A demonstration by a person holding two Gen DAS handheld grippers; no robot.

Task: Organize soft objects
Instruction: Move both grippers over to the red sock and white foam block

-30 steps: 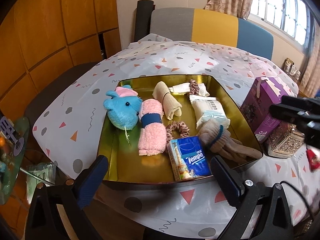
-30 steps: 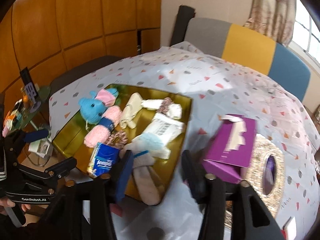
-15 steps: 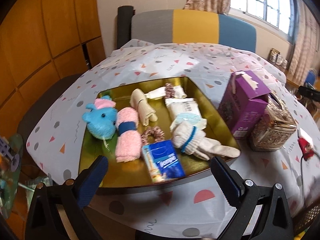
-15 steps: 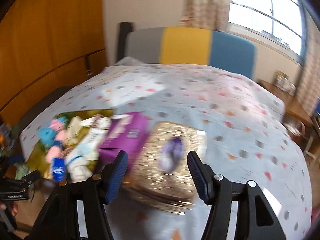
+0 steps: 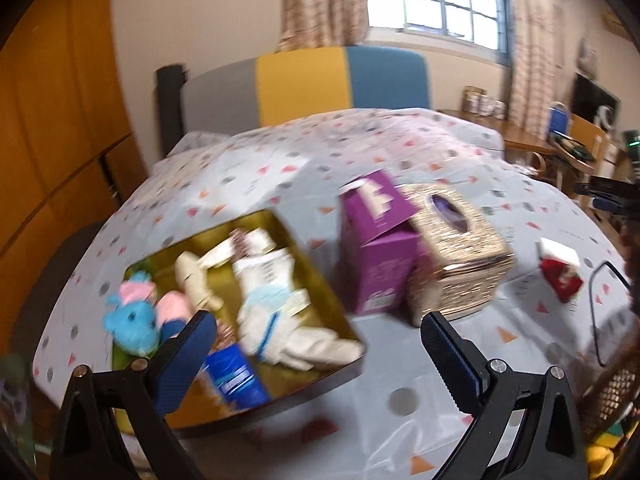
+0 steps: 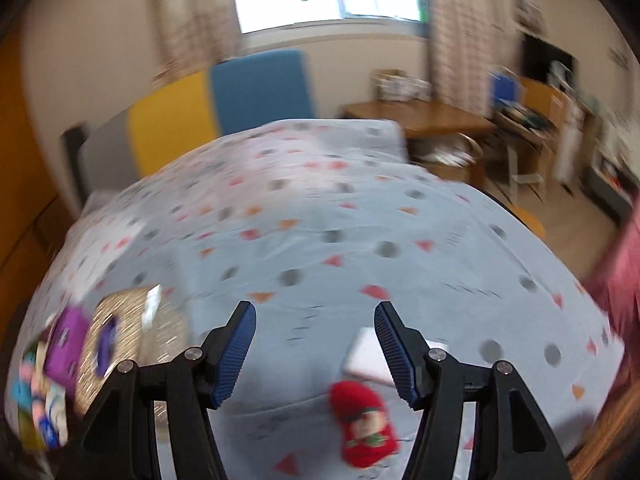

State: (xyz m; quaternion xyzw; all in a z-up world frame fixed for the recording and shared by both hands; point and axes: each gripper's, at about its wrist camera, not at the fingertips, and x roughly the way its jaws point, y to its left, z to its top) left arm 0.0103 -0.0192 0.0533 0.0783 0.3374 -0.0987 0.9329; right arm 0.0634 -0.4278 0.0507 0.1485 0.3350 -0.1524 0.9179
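Blue-padded jaws of the right hand-held gripper (image 6: 314, 346) stand apart with nothing between them, hovering over the pale blue cloth with grey dots and coral triangles that covers the surface (image 6: 320, 240). Just below and slightly right of the gap lies a small red plush item with a festive figure on it (image 6: 362, 424), not touching either pad. A flat white object (image 6: 370, 350) rests on the cloth beside the right pad, partly hidden by it.

Jaws of the left hand-held gripper (image 5: 320, 338) are also spread wide and empty. Between and beyond them sits a shallow gold-lined tray (image 5: 312, 268), with its near right corner in the gap. Inside it lie a blue plush animal with a pink cap (image 5: 132, 320), a rolled pink towel with a navy band (image 5: 174, 312), a cream knitted glove with a blue cuff stripe (image 5: 288, 338) and a blue tissue pack (image 5: 236, 376). To the right of the tray stand a purple cardboard box (image 5: 376, 248) and, touching it, a glittery gold tissue box (image 5: 456, 256). Blur hides finer detail.
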